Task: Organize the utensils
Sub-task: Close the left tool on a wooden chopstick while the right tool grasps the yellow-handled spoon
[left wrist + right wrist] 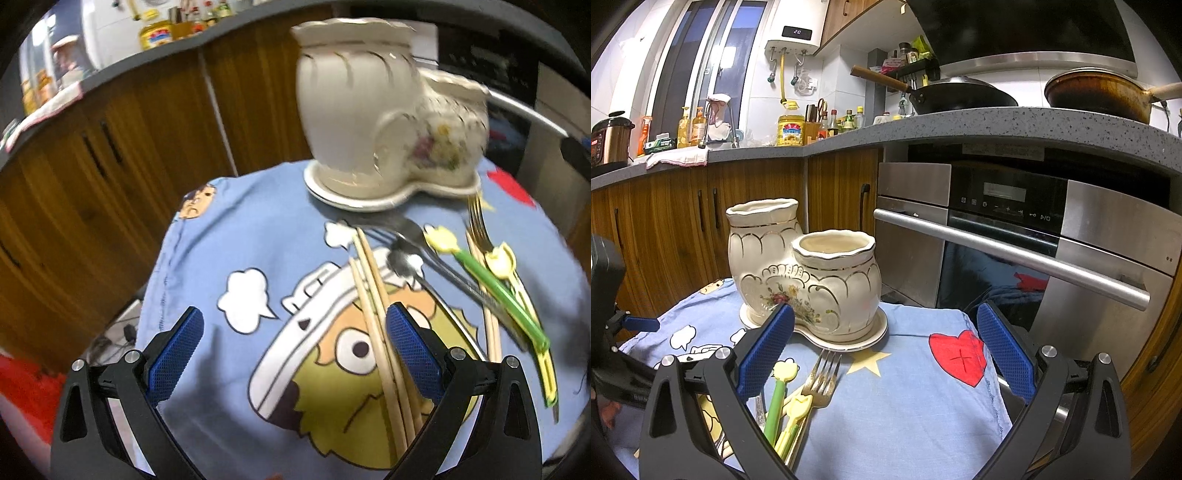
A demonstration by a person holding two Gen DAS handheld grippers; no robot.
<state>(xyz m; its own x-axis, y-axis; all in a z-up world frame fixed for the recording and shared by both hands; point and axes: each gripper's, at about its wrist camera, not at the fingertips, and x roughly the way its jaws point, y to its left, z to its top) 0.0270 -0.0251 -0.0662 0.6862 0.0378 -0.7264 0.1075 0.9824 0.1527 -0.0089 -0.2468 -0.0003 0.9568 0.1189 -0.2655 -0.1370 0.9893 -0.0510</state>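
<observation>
Utensils loose before the holder

Utensils lay on the blue cartoon cloth [229, 236]: chopsticks [376, 314], a grey fork [406, 236] and green sticks [498, 291], near the ceramic holder [369, 110]. The left hand-held gripper [294, 354] was spread.

From the right wrist, the right hand-held gripper [885, 350] was spread, a gold fork [822, 380] lying near the holder.
</observation>
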